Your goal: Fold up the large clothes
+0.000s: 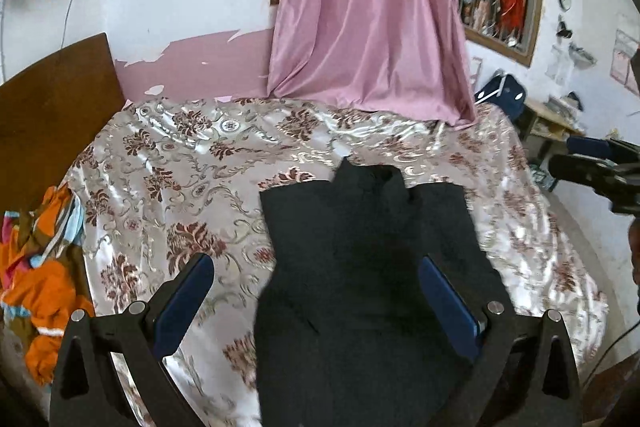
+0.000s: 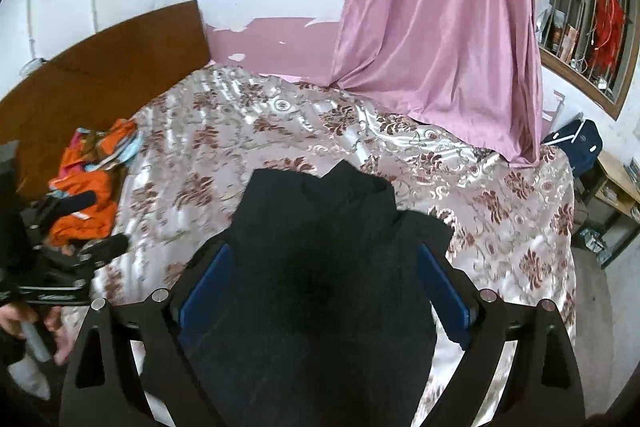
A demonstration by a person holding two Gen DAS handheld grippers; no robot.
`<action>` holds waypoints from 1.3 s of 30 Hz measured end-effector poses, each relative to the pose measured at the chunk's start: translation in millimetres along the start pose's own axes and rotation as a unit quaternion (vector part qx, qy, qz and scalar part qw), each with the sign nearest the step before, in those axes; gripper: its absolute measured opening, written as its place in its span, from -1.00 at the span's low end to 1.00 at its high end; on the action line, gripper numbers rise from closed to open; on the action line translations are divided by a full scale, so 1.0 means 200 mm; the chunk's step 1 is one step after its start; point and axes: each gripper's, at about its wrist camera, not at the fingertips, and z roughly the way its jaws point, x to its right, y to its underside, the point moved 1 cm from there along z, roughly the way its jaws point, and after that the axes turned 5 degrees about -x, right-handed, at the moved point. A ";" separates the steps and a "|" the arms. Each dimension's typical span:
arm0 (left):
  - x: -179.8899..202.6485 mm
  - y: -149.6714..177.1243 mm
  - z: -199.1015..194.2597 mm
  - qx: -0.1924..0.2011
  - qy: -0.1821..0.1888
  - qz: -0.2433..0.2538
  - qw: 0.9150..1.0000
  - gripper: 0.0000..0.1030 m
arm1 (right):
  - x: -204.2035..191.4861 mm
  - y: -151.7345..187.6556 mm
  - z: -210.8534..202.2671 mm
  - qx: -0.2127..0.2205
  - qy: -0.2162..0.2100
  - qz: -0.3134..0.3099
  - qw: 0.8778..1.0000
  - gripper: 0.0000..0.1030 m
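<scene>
A large black garment (image 1: 360, 247) lies flat on the floral bedspread (image 1: 180, 167), partly folded, its collar end pointing toward the far wall. It also shows in the right wrist view (image 2: 320, 259). My left gripper (image 1: 316, 275) is open and empty, hovering over the garment's near left part; its left finger is over the bedspread. My right gripper (image 2: 324, 267) is open and empty, hovering above the middle of the garment. The right gripper also shows at the right edge of the left wrist view (image 1: 600, 167), and the left gripper at the left edge of the right wrist view (image 2: 72, 259).
A heap of orange and multicoloured clothes (image 1: 36, 275) lies at the bed's left edge by the brown headboard (image 1: 52, 99). A pink curtain (image 1: 372, 19) hangs onto the far side of the bed. A dark blue bag (image 1: 500, 95) and a shelf stand at the right.
</scene>
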 end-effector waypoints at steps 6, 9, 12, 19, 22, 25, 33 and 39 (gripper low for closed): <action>-0.07 -0.25 0.47 0.005 0.034 -0.024 0.999 0.99 | 0.29 -0.19 0.68 0.006 -0.005 0.050 0.999 0.74; -0.04 -0.40 0.75 -0.001 0.053 -0.037 0.998 0.99 | 0.47 -0.20 1.06 0.004 -0.031 0.107 0.994 0.73; 0.08 -0.56 1.04 -0.009 0.061 -0.041 0.997 0.99 | 0.60 -0.12 1.40 -0.005 -0.061 0.150 0.987 0.68; 0.36 -0.74 1.66 -0.053 0.049 -0.031 0.997 0.96 | 0.74 -0.12 1.86 -0.033 -0.090 0.151 0.984 0.12; 0.40 -0.76 1.89 -0.079 0.038 -0.049 0.995 0.87 | 0.77 -0.16 1.98 -0.030 -0.122 0.164 0.978 0.03; 0.41 -0.77 2.04 -0.092 0.030 -0.066 0.993 0.64 | 0.75 -0.21 2.13 -0.042 -0.144 0.180 0.972 -0.12; 0.43 -0.75 2.21 -0.115 0.016 -0.072 0.991 -0.23 | 0.64 -0.23 2.34 -0.097 -0.101 0.183 0.973 -0.40; 0.45 -0.73 2.15 -0.103 0.069 -0.060 0.990 -0.84 | 0.67 -0.21 2.27 -0.082 -0.097 0.189 0.974 -0.84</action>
